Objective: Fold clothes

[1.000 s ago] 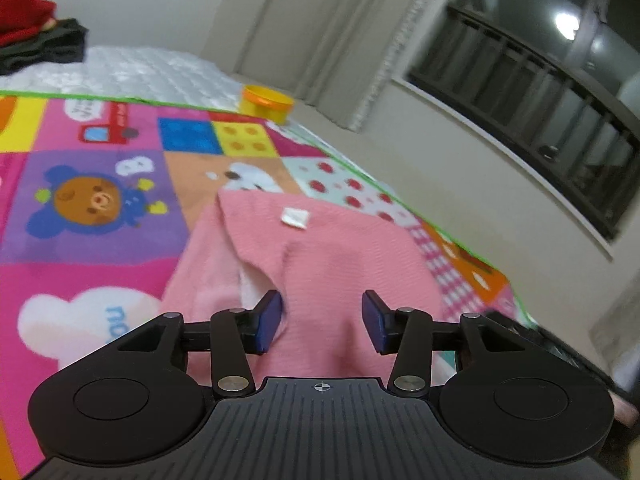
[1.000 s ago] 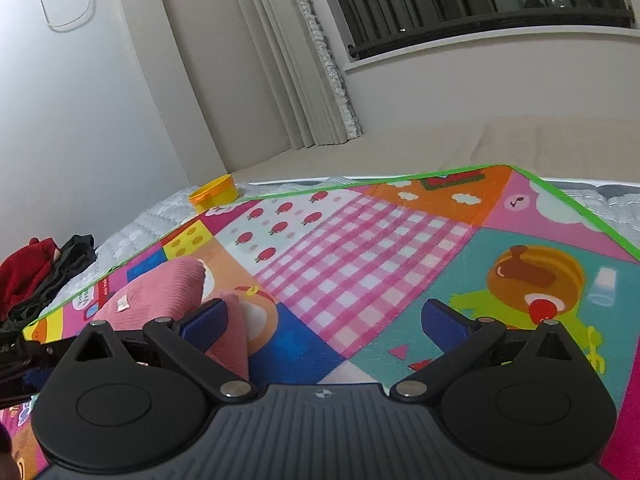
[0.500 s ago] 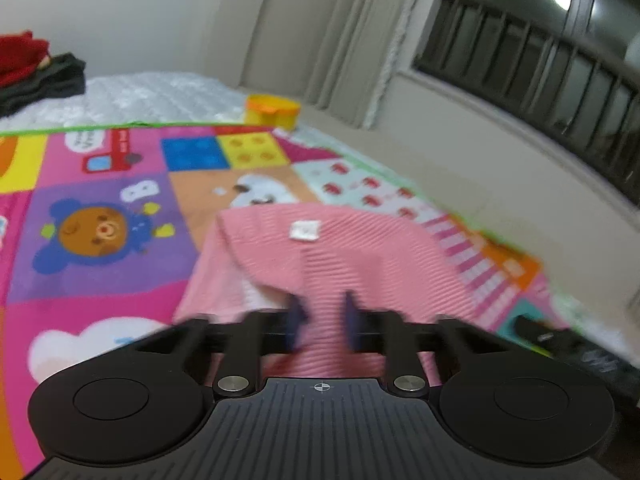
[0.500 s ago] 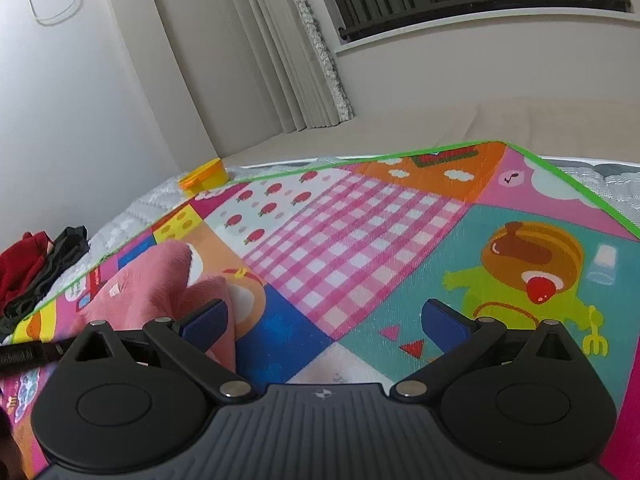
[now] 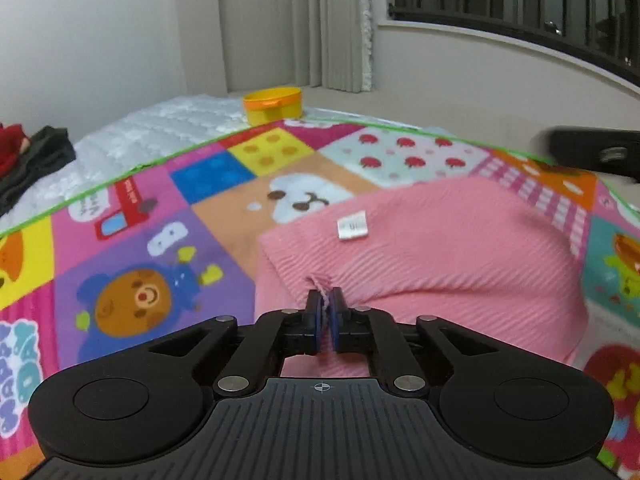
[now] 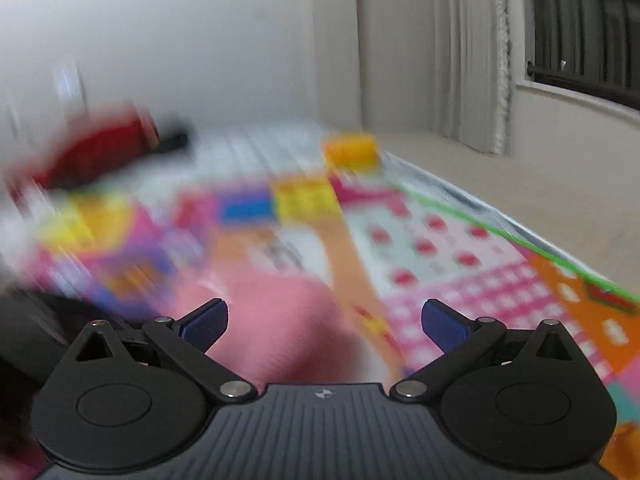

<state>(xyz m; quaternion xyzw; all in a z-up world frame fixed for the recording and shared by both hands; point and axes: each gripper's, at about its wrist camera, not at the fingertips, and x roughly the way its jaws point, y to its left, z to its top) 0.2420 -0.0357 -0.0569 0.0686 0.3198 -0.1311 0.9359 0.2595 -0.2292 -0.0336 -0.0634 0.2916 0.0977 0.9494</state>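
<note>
One second back the left gripper [image 5: 325, 312] was spread; now its jaws pinch the near edge of the pink top [image 5: 432, 256] on the mat [image 5: 168, 208]. Right gripper [image 6: 324, 324], jaws spread, swings toward it, so a fold looks ready.

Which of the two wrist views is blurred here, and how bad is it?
Right wrist view: heavy motion smear over the play mat, pink garment and yellow tub; only the open right gripper is sharp. Left wrist view: mostly crisp, the left gripper shut on the garment, its white tag visible though unreadable; slight blur at the right edge.
</note>
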